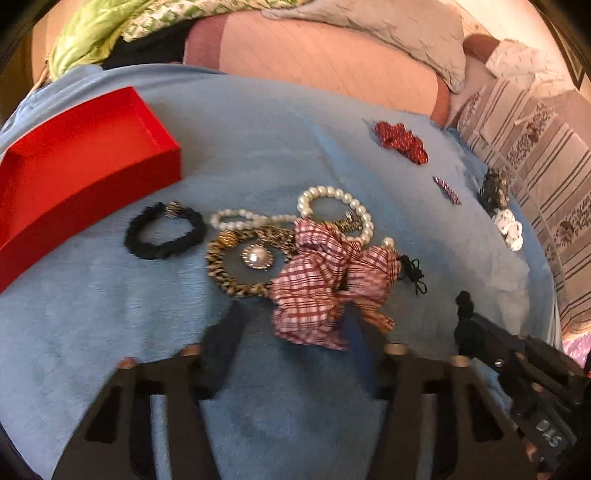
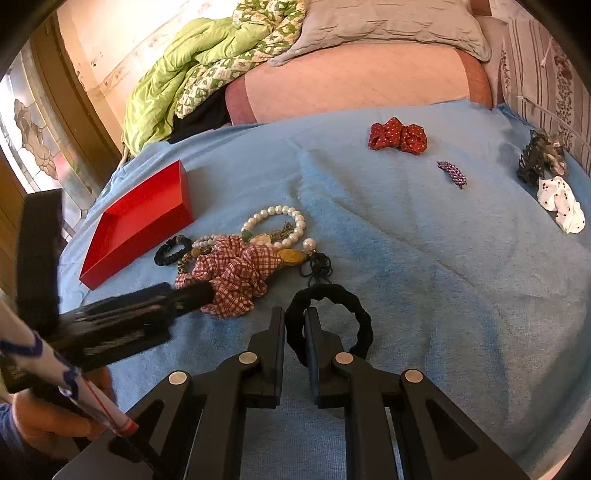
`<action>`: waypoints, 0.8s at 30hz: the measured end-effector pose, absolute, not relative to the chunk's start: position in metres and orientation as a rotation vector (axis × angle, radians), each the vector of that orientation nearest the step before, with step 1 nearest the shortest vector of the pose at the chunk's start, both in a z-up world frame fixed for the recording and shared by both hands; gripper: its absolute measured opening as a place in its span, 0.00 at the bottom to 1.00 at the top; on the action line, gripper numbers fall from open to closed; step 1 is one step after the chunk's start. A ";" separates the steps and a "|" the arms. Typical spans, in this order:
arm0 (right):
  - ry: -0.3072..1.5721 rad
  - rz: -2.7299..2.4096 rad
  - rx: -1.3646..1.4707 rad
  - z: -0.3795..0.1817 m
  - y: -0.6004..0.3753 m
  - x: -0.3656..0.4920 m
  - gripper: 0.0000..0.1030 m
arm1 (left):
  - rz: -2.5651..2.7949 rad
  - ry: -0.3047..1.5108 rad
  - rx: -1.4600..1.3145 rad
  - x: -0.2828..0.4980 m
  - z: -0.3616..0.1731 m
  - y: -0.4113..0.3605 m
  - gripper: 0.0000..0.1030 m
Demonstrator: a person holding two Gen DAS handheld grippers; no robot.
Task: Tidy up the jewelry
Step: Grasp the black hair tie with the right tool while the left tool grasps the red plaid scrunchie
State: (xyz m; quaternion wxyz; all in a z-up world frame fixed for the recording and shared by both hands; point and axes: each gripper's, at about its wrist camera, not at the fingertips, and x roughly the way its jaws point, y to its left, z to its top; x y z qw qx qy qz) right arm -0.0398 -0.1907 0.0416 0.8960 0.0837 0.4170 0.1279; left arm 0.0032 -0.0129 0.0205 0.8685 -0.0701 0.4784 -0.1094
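Note:
A heap of jewelry lies on the blue cloth (image 1: 258, 140): a pearl bracelet (image 1: 334, 210), a gold chain with a pearl brooch (image 1: 256, 256), a small black scrunchie (image 1: 164, 230) and a red plaid scrunchie (image 1: 325, 284). An open red box (image 1: 74, 173) stands to the left; in the right wrist view the red box (image 2: 140, 221) is empty. My left gripper (image 1: 295, 332) is open, its fingers on either side of the plaid scrunchie's near edge. My right gripper (image 2: 295, 321) is shut on a black scrunchie (image 2: 332, 317), held near the cloth.
A red polka-dot bow (image 2: 397, 138), a purple clip (image 2: 452, 173), a dark claw clip (image 2: 541, 157) and a white dotted scrunchie (image 2: 561, 205) lie to the right. A green quilt (image 2: 192, 74), a grey pillow (image 2: 388, 26) and a pink mattress (image 2: 351, 81) are behind.

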 end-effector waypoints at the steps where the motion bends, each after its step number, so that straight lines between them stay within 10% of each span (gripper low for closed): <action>1: 0.861 0.265 0.176 0.042 -0.191 -0.041 0.11 | -0.231 0.990 -0.134 0.003 0.020 -0.015 0.27; 3: 0.851 0.263 0.179 0.045 -0.192 -0.042 0.11 | -0.264 0.986 -0.135 0.000 0.022 -0.015 0.09; 24: 0.742 0.377 0.171 0.111 -0.165 -0.067 0.11 | -0.241 0.750 -0.175 -0.057 0.129 0.049 0.08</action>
